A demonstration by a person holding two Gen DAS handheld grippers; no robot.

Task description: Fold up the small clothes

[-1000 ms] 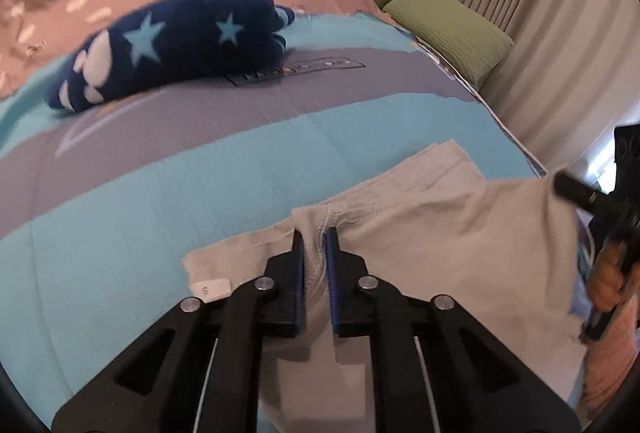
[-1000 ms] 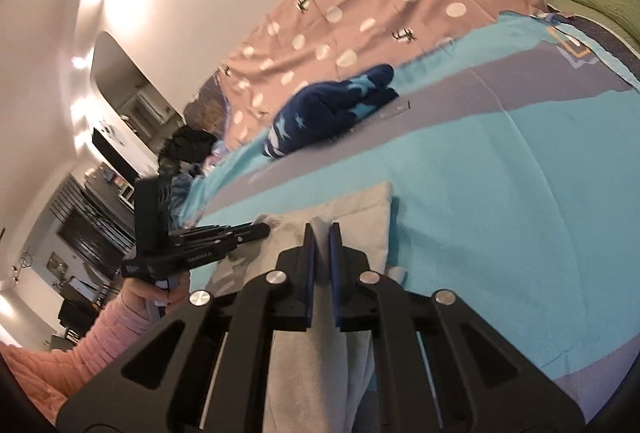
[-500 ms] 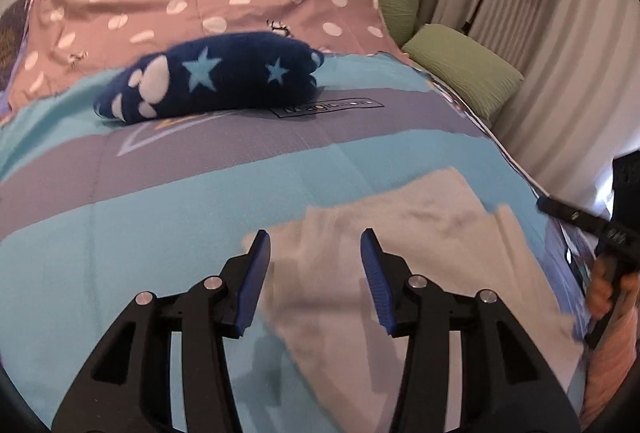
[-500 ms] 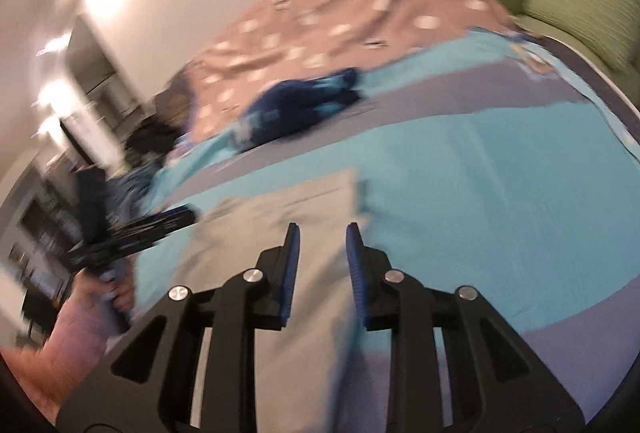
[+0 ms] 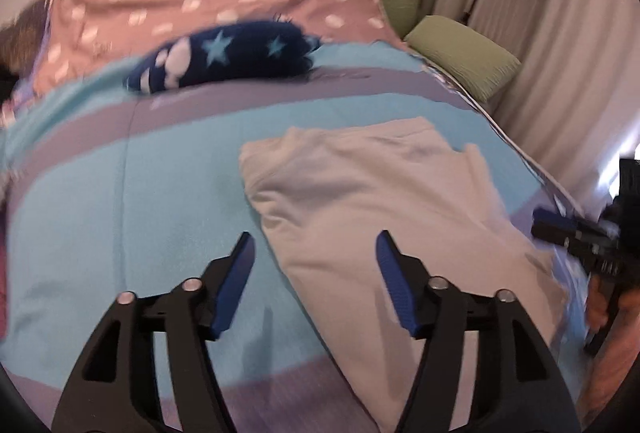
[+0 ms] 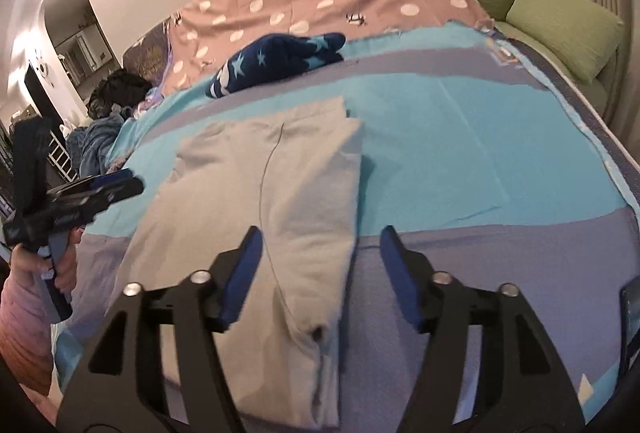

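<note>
Your left gripper [image 5: 316, 265] and right gripper [image 6: 320, 261] are both opening with nothing pinched, above the grey garment [image 6: 272, 201] lying folded on the blue bedspread [image 6: 460, 137]; judge it light, limp and slide-prone, so pinch its doubled edges.

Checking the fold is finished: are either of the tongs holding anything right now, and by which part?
Nothing is held. The left tongs and right tongs are both opening, clear of the folded pale grey cotton garment lying on the bed.

Both hand-held grippers, left [image 5: 316, 257] and right [image 6: 320, 253], jaws opening, empty.
</note>
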